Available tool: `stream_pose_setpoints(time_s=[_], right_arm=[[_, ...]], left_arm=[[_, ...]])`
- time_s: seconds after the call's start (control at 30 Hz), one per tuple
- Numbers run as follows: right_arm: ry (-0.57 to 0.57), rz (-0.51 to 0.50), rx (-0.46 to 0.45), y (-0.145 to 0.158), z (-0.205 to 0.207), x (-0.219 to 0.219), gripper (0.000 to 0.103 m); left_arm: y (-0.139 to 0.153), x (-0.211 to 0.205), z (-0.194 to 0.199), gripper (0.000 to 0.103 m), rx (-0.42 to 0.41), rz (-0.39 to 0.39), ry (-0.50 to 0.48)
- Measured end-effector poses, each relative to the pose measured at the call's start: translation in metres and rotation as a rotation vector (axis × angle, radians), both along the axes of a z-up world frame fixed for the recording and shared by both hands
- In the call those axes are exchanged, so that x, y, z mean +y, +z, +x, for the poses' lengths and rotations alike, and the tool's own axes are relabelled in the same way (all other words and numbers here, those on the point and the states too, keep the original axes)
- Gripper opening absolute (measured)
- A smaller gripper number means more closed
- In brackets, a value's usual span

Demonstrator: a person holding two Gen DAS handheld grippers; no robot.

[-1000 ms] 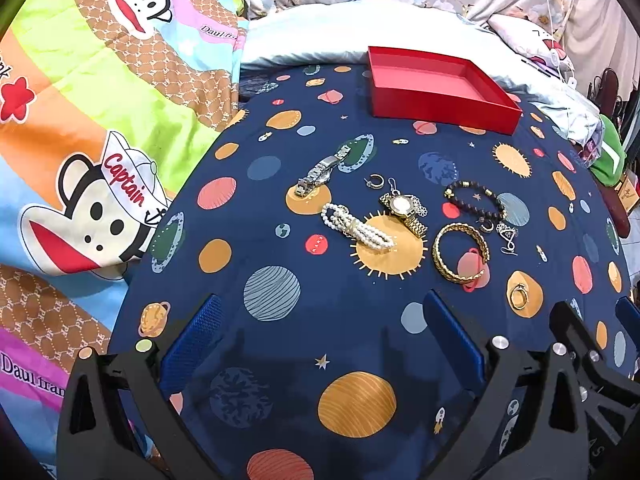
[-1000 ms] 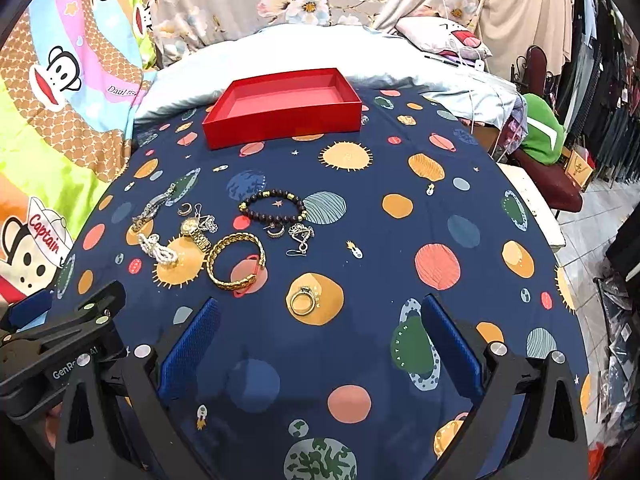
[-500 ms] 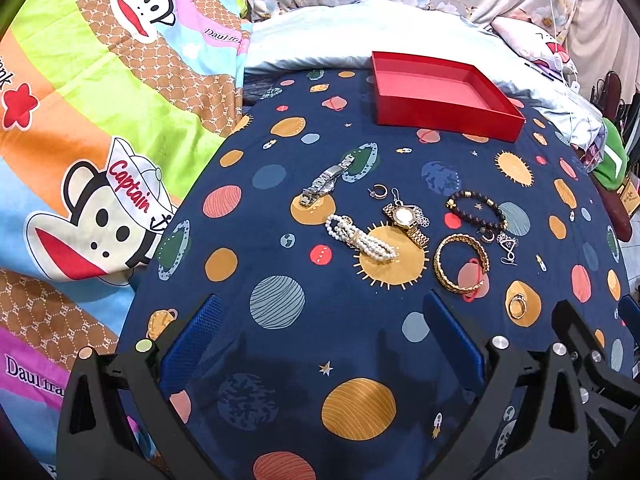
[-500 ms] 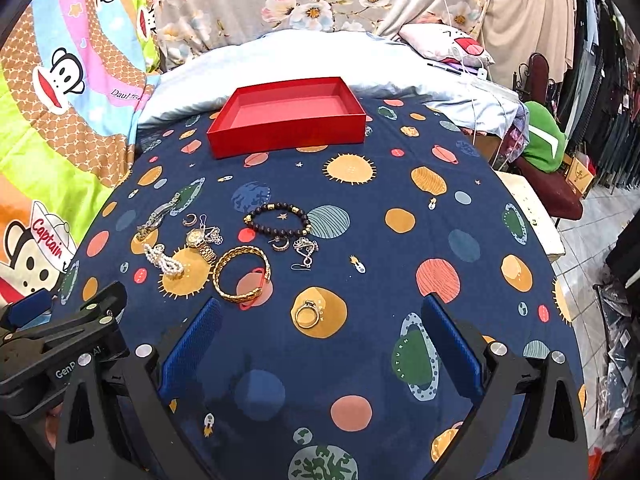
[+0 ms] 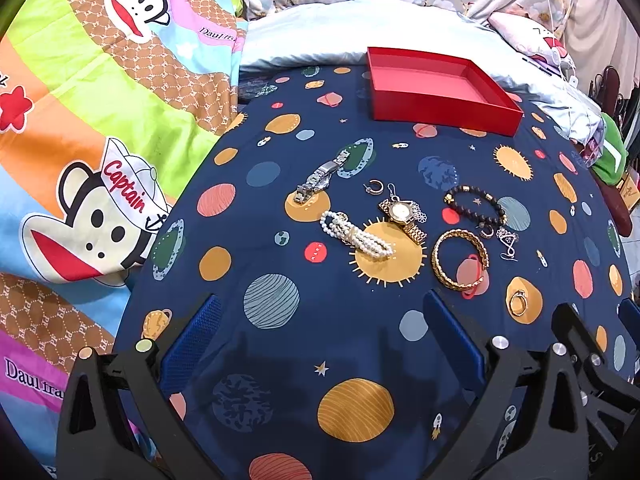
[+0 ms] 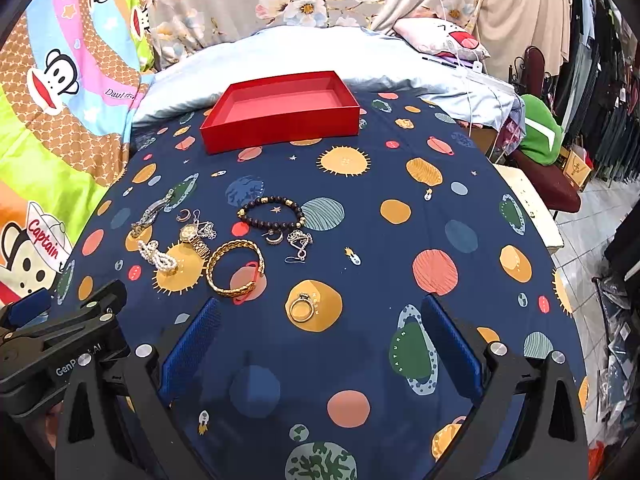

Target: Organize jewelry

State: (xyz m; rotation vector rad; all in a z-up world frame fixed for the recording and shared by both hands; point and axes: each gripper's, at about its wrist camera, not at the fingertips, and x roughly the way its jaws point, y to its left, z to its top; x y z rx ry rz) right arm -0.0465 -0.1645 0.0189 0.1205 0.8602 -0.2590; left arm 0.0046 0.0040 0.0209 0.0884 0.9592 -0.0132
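An empty red tray stands at the far end of the blue planet-print cloth. In the middle lie a silver watch band, a pearl bracelet, a gold watch, a gold bangle, a dark bead bracelet, silver earrings and a gold ring. My left gripper is open and empty, short of the pearls. My right gripper is open and empty, just short of the ring.
A cartoon monkey blanket lies to the left, pale pillows behind the tray. A green cushion on a chair and hanging clothes stand at the right, off the cloth's edge. The left gripper's body shows at the right view's lower left.
Both grippers have pulled back and risen slightly; the jewelry and tray sit lower in both views. Nothing was touched. Jaws stay open.
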Motion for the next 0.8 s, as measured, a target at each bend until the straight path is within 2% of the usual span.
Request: stream_pose_setpoints(time_s=[0.53,0.8], right_arm=[[0.013,0.025,0.006,-0.003,0.007,-0.004,0.098],[0.031,0.043,0.021,-0.006,0.018,-0.006,0.098]], left_arm=[[0.000,0.000,0.002,0.098,-0.001,0.017,0.010],[-0.001,0.009,0.009,0.098,0.018,-0.020,0.030]])
